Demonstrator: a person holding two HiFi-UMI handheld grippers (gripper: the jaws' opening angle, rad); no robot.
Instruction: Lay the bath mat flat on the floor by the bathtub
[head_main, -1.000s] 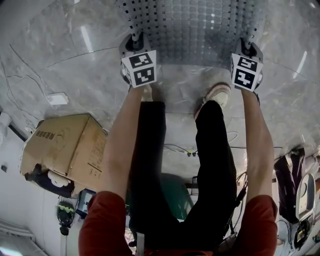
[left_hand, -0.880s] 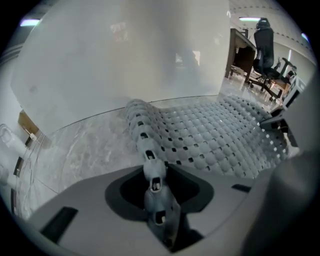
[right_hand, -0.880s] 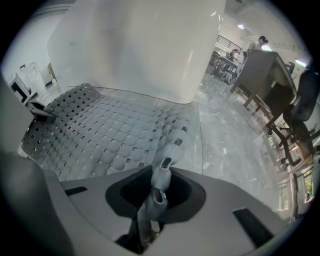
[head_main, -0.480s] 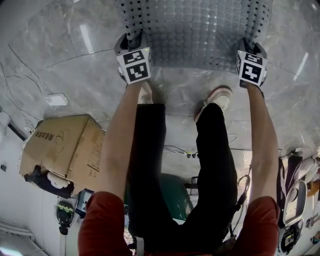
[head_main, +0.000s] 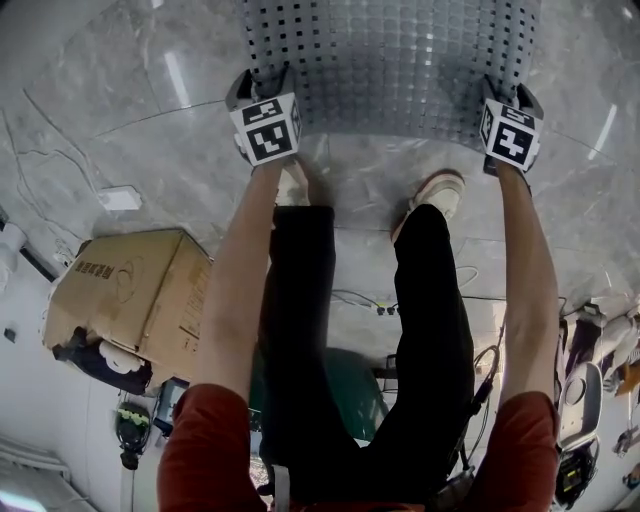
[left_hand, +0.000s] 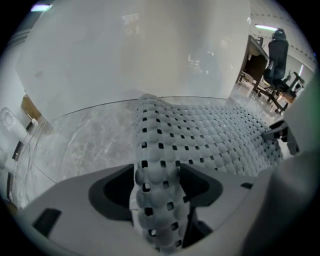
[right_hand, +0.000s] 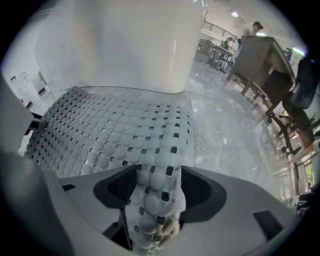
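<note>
The grey perforated bath mat (head_main: 385, 70) lies spread over the marble floor in front of the person's feet. Its far edge reaches the white bathtub wall (left_hand: 150, 55). My left gripper (head_main: 258, 80) is at the mat's near left corner and my right gripper (head_main: 505, 88) at its near right corner. In the left gripper view a fold of mat (left_hand: 200, 135) stands between the opening jaws of the left gripper (left_hand: 157, 185). The right gripper (right_hand: 155, 192) likewise has a mat (right_hand: 110, 130) corner between its opening jaws. Neither pair of jaws clamps the mat.
A cardboard box (head_main: 130, 295) stands at the left beside the person's legs, with a small white block (head_main: 118, 198) on the floor beyond it. Shoes (head_main: 438, 190) stand just behind the mat's edge. Cables trail on the floor. An office chair (left_hand: 277, 55) and a desk (right_hand: 260, 55) stand farther off.
Both grippers have moved forward, away from the feet, taking the mat's near edge with them. The mat now lies farther from the shoes.
</note>
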